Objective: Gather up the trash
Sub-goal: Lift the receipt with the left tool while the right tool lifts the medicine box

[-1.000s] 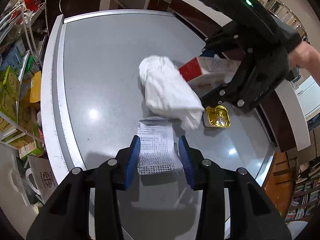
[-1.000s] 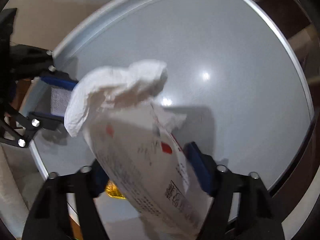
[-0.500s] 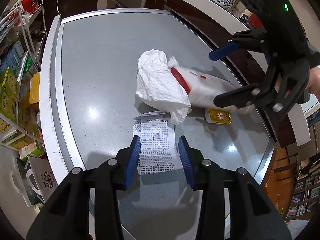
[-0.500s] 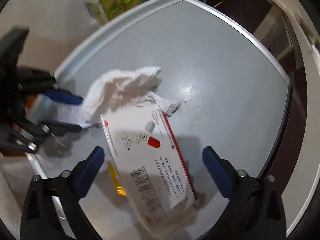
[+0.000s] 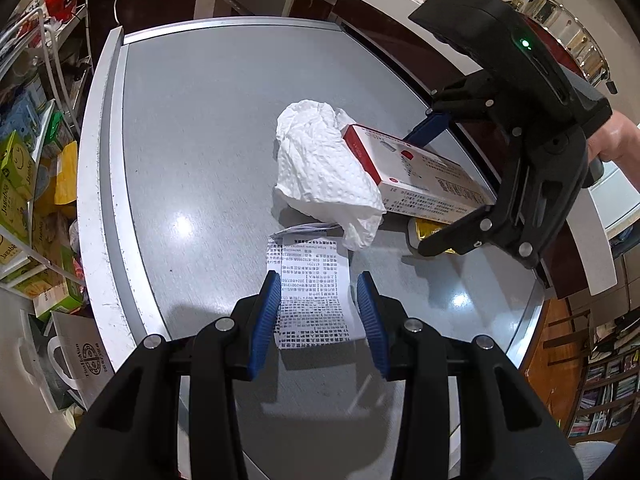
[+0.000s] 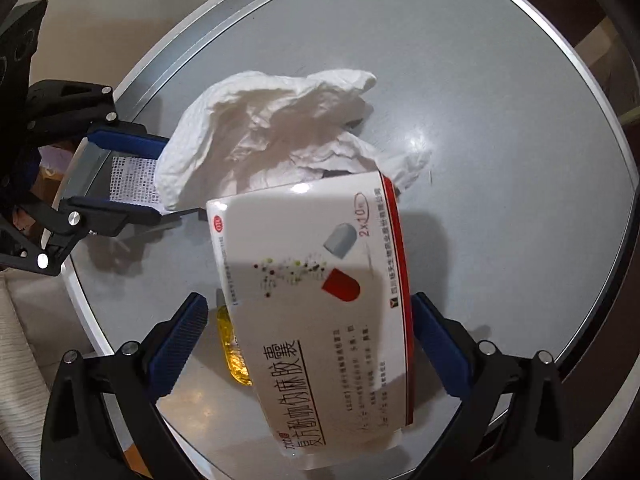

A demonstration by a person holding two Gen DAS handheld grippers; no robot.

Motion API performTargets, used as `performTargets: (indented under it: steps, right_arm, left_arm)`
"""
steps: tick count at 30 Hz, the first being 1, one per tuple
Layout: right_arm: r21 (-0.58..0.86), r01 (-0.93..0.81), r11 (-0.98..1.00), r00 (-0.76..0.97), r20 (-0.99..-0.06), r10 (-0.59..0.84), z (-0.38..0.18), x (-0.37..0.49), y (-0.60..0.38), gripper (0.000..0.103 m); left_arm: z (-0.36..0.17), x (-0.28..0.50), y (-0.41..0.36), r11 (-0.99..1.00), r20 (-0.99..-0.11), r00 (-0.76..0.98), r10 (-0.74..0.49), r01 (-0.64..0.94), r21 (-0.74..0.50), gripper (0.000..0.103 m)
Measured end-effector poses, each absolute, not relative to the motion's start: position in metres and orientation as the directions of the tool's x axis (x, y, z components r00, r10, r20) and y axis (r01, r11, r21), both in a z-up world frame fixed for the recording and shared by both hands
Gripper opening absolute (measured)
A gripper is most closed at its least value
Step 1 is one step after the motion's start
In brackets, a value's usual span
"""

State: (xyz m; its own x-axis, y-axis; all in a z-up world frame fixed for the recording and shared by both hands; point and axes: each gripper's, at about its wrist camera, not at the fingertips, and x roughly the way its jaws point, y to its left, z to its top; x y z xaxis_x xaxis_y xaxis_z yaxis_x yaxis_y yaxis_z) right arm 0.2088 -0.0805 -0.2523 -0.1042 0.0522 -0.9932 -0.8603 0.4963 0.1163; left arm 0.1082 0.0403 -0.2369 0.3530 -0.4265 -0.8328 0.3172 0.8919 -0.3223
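Grey laminate desk [image 5: 192,128], metal-edged, rounded at its corners, carrying four items of trash grouped toward its right edge.

Item 1: medicine carton [image 6: 316,288], white card with a red stripe. It is propped at a slant on the paper towel and the sachet. It is judged light, stiff across its broad faces and crushable if squeezed hard; a hold across the two long side edges is advised. It is straddled by the right hand-held gripper [image 6: 308,340], whose jaws are closing; the pads are not seen to press on it, a gap showing at the left pad.

Item 2: crumpled paper towel [image 5: 320,164], white, soft, very light; its bunched middle is the place to pinch.

Item 3: printed receipt [image 5: 316,288], thin and flat on the surface near the front edge, one end tucked under the towel. It is judged hard to lift flat; a raised edge is best taken. It lies between the pads of the left hand-held gripper [image 5: 320,312], which stand narrowly apart and are not seen to clamp it.

Item 4: yellow foil sachet [image 6: 234,344], small, partly hidden beneath the carton.
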Motion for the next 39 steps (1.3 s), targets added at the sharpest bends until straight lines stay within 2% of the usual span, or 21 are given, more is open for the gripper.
performTargets:
  steps: [2,6,19,20,21,22,26,31,39]
  right_arm:
    - [0.13,-0.85,0.511,-0.096,-0.991,0.093,-0.245,0.187,-0.077,0.075]
    - [0.096,-0.836,0.54,-0.062,-0.995,0.08,-0.244,0.179,-0.081,0.074]
    - [0.049,-0.78,0.624,0.088,-0.979,0.186,-0.206,0.121,-0.115,0.073]
    - [0.044,-0.78,0.625,0.095,-0.977,0.188,-0.207,0.124,-0.109,0.073]
    - [0.039,-0.777,0.628,0.104,-0.976,0.189,-0.204,0.121,-0.11,0.073]
    - [0.041,-0.769,0.638,0.106,-0.976,0.19,-0.204,0.118,-0.115,0.073]
    - [0.05,-0.753,0.656,0.108,-0.974,0.199,-0.199,0.104,-0.124,0.073]
    - [0.053,-0.744,0.666,0.113,-0.972,0.205,-0.201,0.107,-0.122,0.073]
    - [0.053,-0.739,0.672,0.13,-0.967,0.219,-0.203,0.108,-0.113,0.073]
  left_arm:
    - [-0.237,0.107,0.041,0.893,-0.834,0.354,-0.423,0.318,-0.319,0.041]
    - [-0.236,0.105,0.038,0.895,-0.839,0.354,-0.413,0.33,-0.301,0.041]
    - [-0.222,0.095,0.039,0.901,-0.834,0.376,-0.405,0.321,-0.292,0.039]
    - [-0.22,0.096,0.039,0.911,-0.835,0.395,-0.382,0.31,-0.271,0.058]
    - [-0.217,0.099,0.038,0.92,-0.833,0.414,-0.367,0.291,-0.261,0.089]
    - [-0.215,0.1,0.039,0.925,-0.826,0.433,-0.361,0.281,-0.256,0.093]
    - [-0.217,0.111,0.031,0.931,-0.831,0.436,-0.344,0.276,-0.24,0.093]
    - [-0.233,0.116,0.017,0.951,-0.868,0.432,-0.247,0.281,-0.131,0.093]
    - [-0.227,0.08,0.031,0.965,-0.852,0.472,-0.227,0.227,-0.132,0.093]
